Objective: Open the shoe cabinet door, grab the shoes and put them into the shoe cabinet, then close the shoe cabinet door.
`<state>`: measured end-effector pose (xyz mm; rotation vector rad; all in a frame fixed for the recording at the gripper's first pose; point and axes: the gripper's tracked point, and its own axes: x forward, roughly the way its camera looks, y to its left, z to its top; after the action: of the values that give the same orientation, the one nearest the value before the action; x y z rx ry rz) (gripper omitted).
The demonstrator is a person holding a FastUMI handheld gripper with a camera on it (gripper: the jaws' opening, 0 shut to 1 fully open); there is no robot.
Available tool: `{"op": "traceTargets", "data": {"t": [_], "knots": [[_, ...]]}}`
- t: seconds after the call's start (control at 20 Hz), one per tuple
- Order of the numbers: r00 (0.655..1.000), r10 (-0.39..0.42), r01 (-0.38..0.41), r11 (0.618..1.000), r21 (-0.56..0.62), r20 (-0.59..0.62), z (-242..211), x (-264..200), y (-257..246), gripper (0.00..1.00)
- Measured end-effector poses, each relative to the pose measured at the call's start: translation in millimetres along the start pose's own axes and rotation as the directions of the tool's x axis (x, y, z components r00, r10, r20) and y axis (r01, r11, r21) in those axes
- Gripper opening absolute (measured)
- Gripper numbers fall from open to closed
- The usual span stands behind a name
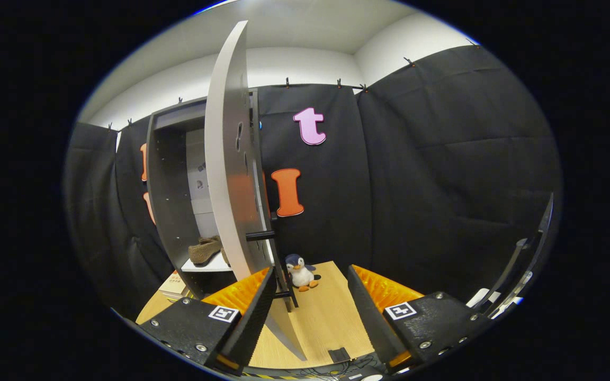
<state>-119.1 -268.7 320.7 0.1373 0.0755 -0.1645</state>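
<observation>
The shoe cabinet stands at the back left of the wooden table, dark inside. Its white door is swung open, edge-on toward me, with a dark handle sticking out of its right face. A pair of brown shoes lies on the white shelf inside the cabinet. My gripper is open, its fingers spread with nothing between them. The left finger sits just beside the door's lower edge; I cannot tell whether it touches.
A small plush penguin sits on the table just right of the door, beyond the fingers. A stack of boxes lies at the cabinet's foot on the left. A dark slanted stand rises at the far right.
</observation>
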Motion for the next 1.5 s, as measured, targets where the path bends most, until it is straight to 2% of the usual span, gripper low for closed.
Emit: {"op": "traceTargets", "data": {"t": [0.35,0.7,1.0,1.5], "knots": [[1.0,-0.002,0.003,0.998,-0.063,0.006,3.0,-2.9,14.9,0.86],[0.98,0.199,-0.199,0.98,0.015,-0.01,-9.3,-4.6,86.4,0.86],[0.933,0.359,-0.357,0.933,0.04,-0.028,-15.3,2.4,150.6,0.86],[0.877,0.48,-0.478,0.877,0.034,-0.036,-16.2,27.8,214.8,0.87]]}}
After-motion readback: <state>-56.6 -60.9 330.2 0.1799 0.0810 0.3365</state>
